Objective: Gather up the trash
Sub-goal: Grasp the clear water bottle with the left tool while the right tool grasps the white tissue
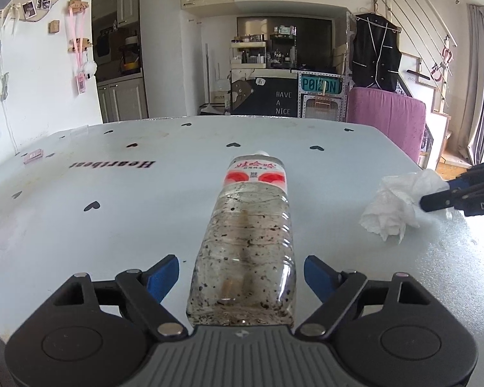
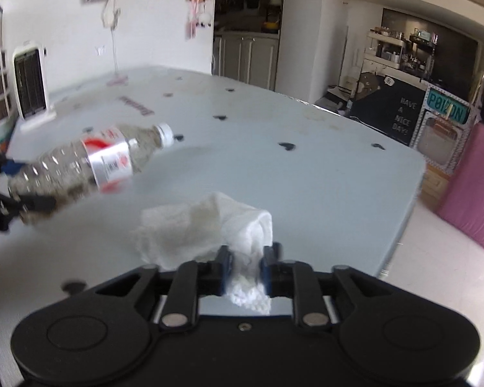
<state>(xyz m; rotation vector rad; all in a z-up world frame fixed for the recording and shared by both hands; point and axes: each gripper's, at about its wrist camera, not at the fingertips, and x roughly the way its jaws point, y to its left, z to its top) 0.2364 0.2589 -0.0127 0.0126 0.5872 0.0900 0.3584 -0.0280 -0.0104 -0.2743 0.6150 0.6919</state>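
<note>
Fingers (image 1: 164, 274) astride bottle (image 1: 248, 245), tissue (image 1: 400, 206) beside.

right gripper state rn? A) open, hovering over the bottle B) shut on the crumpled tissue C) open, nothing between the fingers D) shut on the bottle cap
B: in the right wrist view the right gripper has both blue pads pressed against the crumpled tissue, while the bottle lies off toward the left gripper.
</note>
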